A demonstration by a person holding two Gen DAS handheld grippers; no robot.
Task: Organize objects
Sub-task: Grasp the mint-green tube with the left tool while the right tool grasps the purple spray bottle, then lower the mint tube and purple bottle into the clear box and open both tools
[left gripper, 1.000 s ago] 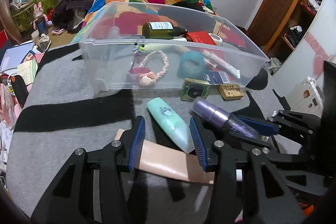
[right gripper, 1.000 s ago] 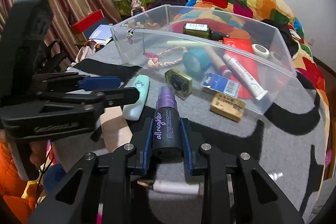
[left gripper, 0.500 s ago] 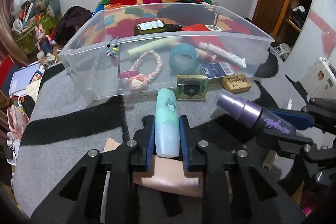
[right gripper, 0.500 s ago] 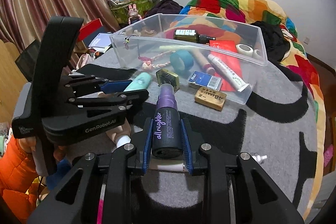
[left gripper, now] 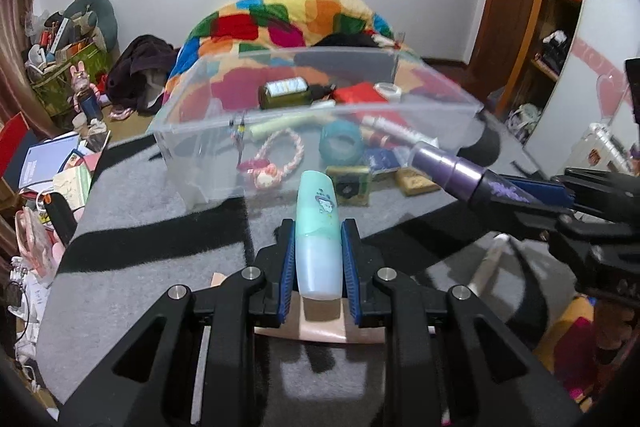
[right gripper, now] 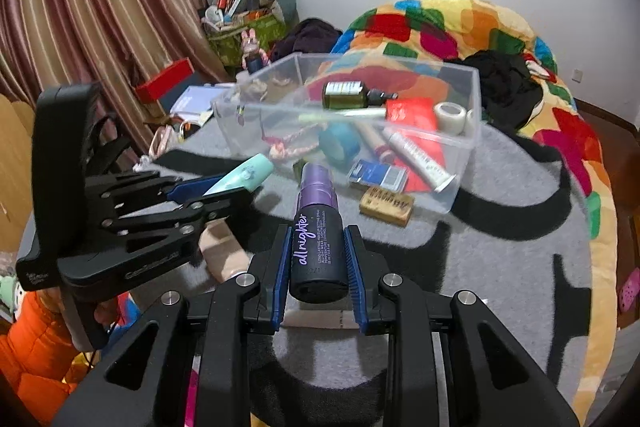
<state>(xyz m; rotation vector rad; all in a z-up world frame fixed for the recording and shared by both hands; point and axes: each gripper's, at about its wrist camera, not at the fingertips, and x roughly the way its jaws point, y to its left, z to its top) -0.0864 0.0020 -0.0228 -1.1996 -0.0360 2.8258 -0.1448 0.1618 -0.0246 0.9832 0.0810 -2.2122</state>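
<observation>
My left gripper [left gripper: 319,227] is shut on a mint-green tube [left gripper: 318,227] and holds it above the grey rug, short of the clear plastic bin [left gripper: 200,163]. My right gripper [right gripper: 318,235] is shut on a purple and black spray bottle [right gripper: 318,227], also lifted. Each gripper shows in the other's view: the bottle [left gripper: 460,173] to the right, the tube [right gripper: 240,179] to the left. The bin [right gripper: 460,171] holds a green bottle, a teal tape roll, a rope ring, tubes and a red packet.
On the rug near the bin lie a tan eraser block [right gripper: 386,205], a small green-edged box [left gripper: 348,185] and a peach flat item [left gripper: 320,327] under my left gripper. A colourful bed lies behind. Clutter lies on the floor at left.
My left gripper closed on the mint tube and lifted it off the rug. My right gripper rose with the spray bottle. Both views now look down on the bin from higher up.
</observation>
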